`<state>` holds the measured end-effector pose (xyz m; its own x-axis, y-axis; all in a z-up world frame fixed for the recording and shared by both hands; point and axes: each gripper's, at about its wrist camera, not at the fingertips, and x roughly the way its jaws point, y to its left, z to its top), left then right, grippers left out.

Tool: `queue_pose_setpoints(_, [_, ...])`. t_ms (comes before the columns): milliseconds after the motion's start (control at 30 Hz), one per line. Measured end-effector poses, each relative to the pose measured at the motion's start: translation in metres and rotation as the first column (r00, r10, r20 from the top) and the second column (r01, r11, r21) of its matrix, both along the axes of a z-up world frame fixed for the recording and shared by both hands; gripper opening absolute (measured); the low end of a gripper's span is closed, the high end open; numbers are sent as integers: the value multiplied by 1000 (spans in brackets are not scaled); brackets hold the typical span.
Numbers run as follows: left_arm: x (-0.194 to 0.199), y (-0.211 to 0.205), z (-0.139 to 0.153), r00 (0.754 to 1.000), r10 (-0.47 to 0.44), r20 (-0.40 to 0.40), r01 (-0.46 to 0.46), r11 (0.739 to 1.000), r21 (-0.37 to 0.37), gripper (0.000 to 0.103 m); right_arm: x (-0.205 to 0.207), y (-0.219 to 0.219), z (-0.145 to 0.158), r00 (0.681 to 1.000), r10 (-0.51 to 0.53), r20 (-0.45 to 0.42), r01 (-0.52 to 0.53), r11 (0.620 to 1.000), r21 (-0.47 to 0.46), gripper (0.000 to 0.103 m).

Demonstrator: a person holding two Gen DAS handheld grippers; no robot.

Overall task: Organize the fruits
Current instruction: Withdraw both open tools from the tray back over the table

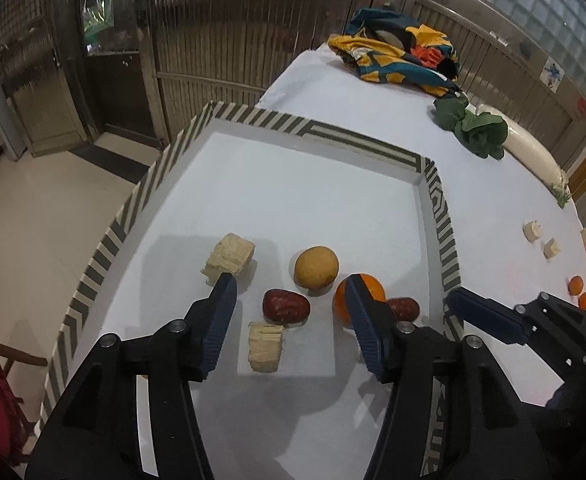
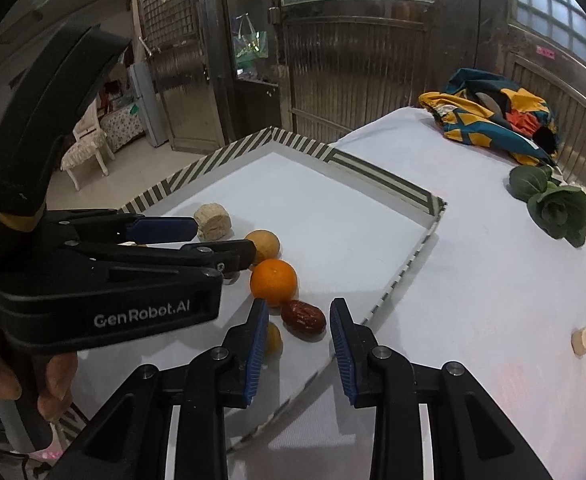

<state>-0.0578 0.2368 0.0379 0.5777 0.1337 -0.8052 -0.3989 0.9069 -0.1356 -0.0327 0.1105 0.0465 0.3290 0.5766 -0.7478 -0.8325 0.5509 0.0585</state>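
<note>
Both the left gripper (image 1: 289,292) and right gripper (image 2: 299,318) hovered released over the tray (image 1: 439,196), the right one probably ready for the date (image 2: 303,319) ahead of its fingers.

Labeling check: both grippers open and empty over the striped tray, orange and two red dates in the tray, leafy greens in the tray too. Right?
Not quite. The leafy greens lie outside the striped tray, on the white table beyond its far right corner, as the left wrist view shows. The rest holds: orange and dates in the tray, both grippers empty, jaws apart.
</note>
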Motion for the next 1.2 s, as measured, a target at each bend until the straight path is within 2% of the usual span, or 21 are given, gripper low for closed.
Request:
queue_pose_setpoints(167, [-4, -14, 9, 999, -2, 35, 0, 997, 74, 56, -3, -18, 7, 999, -39, -9, 40, 999, 32, 32])
queue_pose_setpoints(367, [-5, -32, 15, 998, -19, 58, 12, 993, 115, 56, 3, -42, 9, 992, -123, -30, 125, 990, 72, 32])
queue_pose_setpoints(700, [1, -75, 28, 991, -100, 93, 89, 989, 115, 56, 11, -84, 14, 975, -220, -44, 223, 970, 101, 33])
queue_pose_setpoints(867, [12, -109, 27, 982, -169, 83, 158, 979, 125, 56, 13, -107, 11, 964, -262, -51, 265, 959, 97, 33])
queue_pose_setpoints(1200, [29, -155, 20, 966, -251, 65, 241, 962, 129, 56, 24, -160, 3, 936, -346, -69, 351, 932, 89, 33])
